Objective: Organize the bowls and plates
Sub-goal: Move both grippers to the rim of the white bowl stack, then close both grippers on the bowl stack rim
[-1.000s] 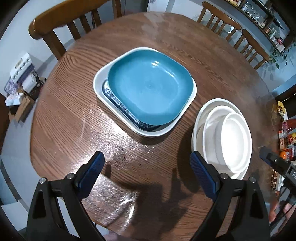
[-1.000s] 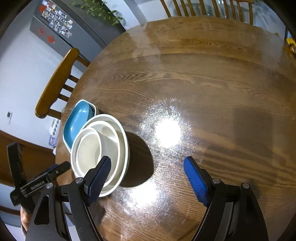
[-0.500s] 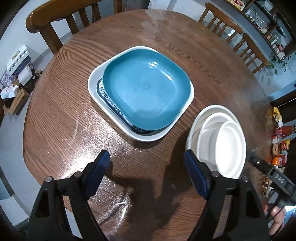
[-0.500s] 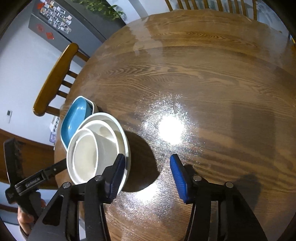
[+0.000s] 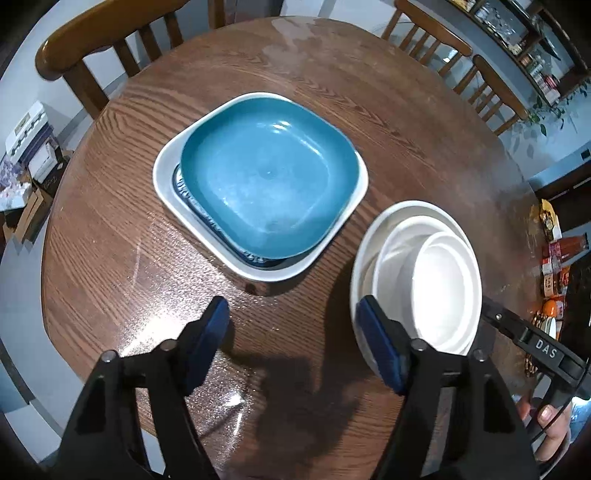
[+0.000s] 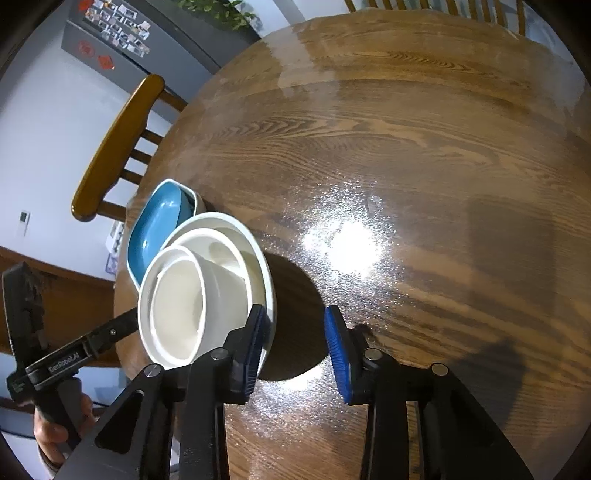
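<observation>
A teal square plate [image 5: 269, 181] lies on a patterned blue plate [image 5: 184, 192], both inside a white square plate [image 5: 166, 184] on the round wooden table [image 5: 388, 110]. To their right stand nested white bowls [image 5: 439, 284]. My left gripper [image 5: 291, 332] is open and empty, hovering over the near table edge in front of both stacks. In the right wrist view the white bowls [image 6: 199, 291] and teal plate [image 6: 155, 229] sit at left. My right gripper [image 6: 295, 339] is open but narrowed, empty, just right of the bowl stack.
Wooden chairs stand around the table: one at the far left [image 5: 99, 44], others at the far right [image 5: 491, 85]. Shelves with jars and packets [image 5: 554, 269] are at the right. A fridge with magnets [image 6: 114, 29] stands behind the table.
Both grippers have narrowed their jaws, the right one most. The left gripper has moved lower and closer to the table. The right gripper has moved toward the bowl stack. The dishes have not moved.
</observation>
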The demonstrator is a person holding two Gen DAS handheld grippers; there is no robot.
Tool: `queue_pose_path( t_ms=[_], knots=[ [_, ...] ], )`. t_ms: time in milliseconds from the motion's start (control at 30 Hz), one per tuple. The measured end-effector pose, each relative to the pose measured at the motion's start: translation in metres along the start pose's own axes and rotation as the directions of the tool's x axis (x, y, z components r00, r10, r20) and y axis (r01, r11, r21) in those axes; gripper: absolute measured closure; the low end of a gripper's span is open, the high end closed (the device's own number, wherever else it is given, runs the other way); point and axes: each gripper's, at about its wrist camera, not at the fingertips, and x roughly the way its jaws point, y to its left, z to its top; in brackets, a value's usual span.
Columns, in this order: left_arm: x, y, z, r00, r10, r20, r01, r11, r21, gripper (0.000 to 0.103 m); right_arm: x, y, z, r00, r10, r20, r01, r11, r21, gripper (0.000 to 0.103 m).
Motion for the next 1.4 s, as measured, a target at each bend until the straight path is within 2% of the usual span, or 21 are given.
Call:
queue_pose_path(
  t_ms=[67,200,467,533,667,867,1200,1400],
  knots=[
    [0.005,-0.004,0.000,1.000,-0.010,-0.016,0.010,1.000,0.009,0.046,0.001,-0.001,0.000,1.000,0.007,-0.003,-0.007,1.000,0.004,0.068],
    [0.011,-0.006,0.004,0.999,-0.005,-0.033,0.005,1.000,0.009,0.048,0.004,0.000,0.002,1.000,-0.001,-0.010,0.001,1.000,-0.001,0.068],
    [0.017,-0.014,0.006,0.997,-0.046,-0.062,0.046,0.999,-0.005,0.073,0.008,0.000,0.004,1.000,0.001,-0.013,-0.001,1.000,-0.002,0.069],
    [0.017,-0.015,0.007,0.997,-0.048,-0.056,0.048,0.999,-0.007,0.075,0.008,-0.002,0.004,1.000,0.010,-0.007,-0.010,1.000,0.003,0.070],
    [0.017,-0.022,0.006,0.998,-0.045,-0.043,0.046,0.999,0.010,0.086,0.008,0.002,0.003,0.999,0.045,0.003,-0.045,0.999,-0.004,0.084],
    [0.018,-0.035,0.004,0.999,-0.030,-0.011,0.031,0.998,0.048,0.099,0.007,0.006,0.002,0.999,0.051,0.012,-0.051,0.999,-0.016,0.091],
    [0.023,-0.048,0.003,0.998,0.032,0.049,-0.038,0.993,0.113,0.100,0.007,0.015,0.002,1.000,0.002,0.022,-0.001,0.999,-0.045,0.093],
    [0.021,-0.041,0.000,0.997,0.049,0.061,-0.056,0.991,0.124,0.100,0.007,0.018,0.000,1.000,-0.010,0.027,0.011,0.999,-0.045,0.093]
  ],
)
